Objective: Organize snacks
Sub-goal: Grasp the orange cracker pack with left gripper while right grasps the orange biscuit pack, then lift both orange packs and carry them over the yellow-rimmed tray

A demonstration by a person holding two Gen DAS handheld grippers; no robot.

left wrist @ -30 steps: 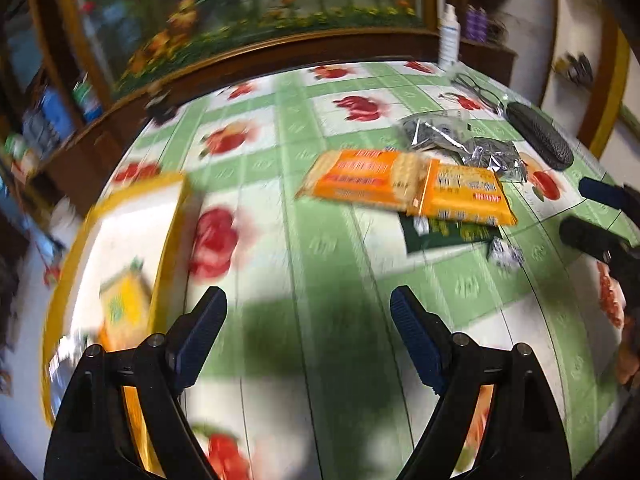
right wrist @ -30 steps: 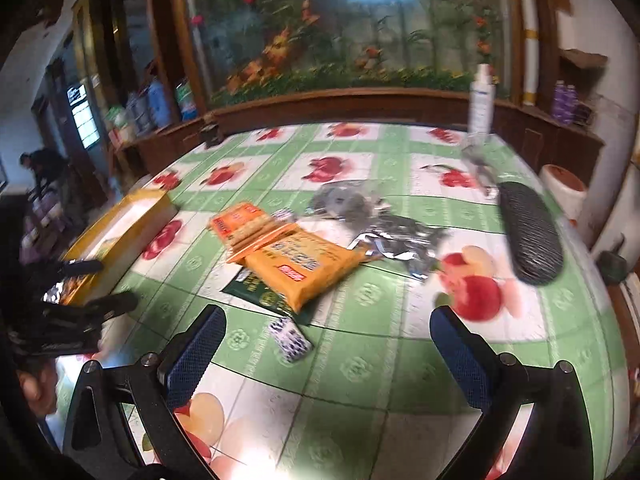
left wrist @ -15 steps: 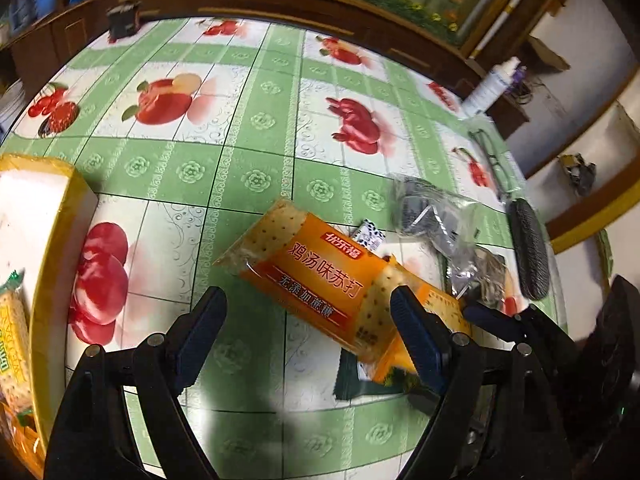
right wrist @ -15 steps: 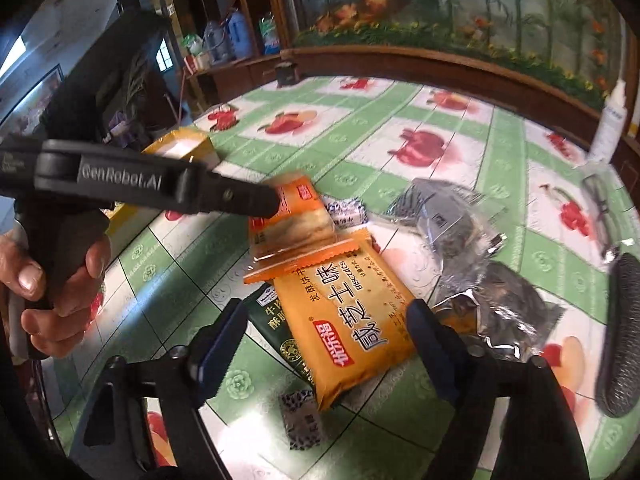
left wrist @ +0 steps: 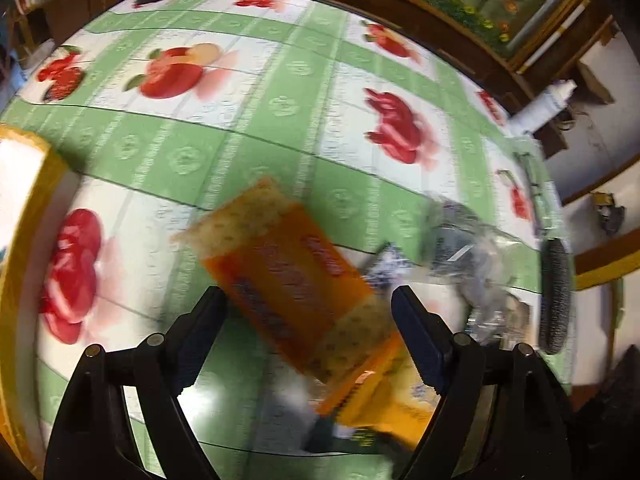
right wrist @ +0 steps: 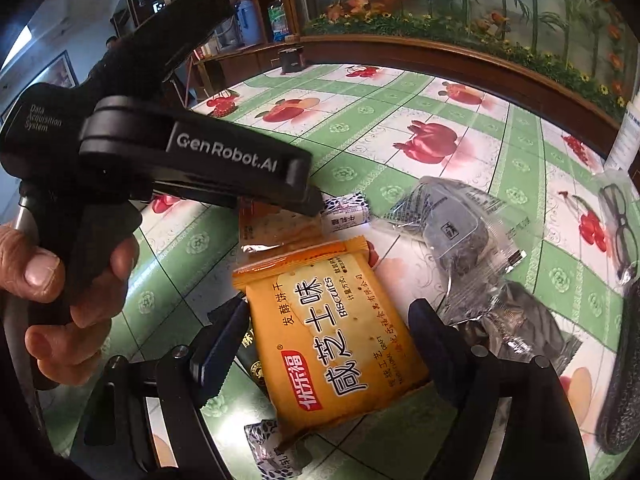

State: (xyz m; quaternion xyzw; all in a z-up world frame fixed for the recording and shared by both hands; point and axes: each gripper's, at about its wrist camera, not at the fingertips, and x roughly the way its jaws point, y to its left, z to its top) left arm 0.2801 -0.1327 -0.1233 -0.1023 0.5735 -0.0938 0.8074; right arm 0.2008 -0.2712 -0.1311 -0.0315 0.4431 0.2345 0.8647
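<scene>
An orange cracker packet [left wrist: 288, 280] lies on the fruit-print tablecloth, between the fingers of my open left gripper [left wrist: 308, 336]; it is partly hidden under the left gripper in the right wrist view [right wrist: 276, 224]. A yellow biscuit packet [right wrist: 336, 344] lies between the fingers of my open right gripper [right wrist: 324, 344] and shows in the left wrist view [left wrist: 384, 404]. Neither gripper holds anything. A dark green packet [right wrist: 250, 360] lies under the yellow one. Small black-and-white candies [right wrist: 346, 212] and silvery packets [right wrist: 452, 232] lie nearby.
A yellow-rimmed tray [left wrist: 24, 184] sits at the table's left. A black case [left wrist: 554, 292] and glasses [right wrist: 620, 224] lie at the right. A white bottle [left wrist: 540, 108] stands at the far edge by a wooden ledge.
Both grippers have moved in closer and lower over the packets. The orange packet now lies between the left fingers and the yellow packet between the right fingers.
</scene>
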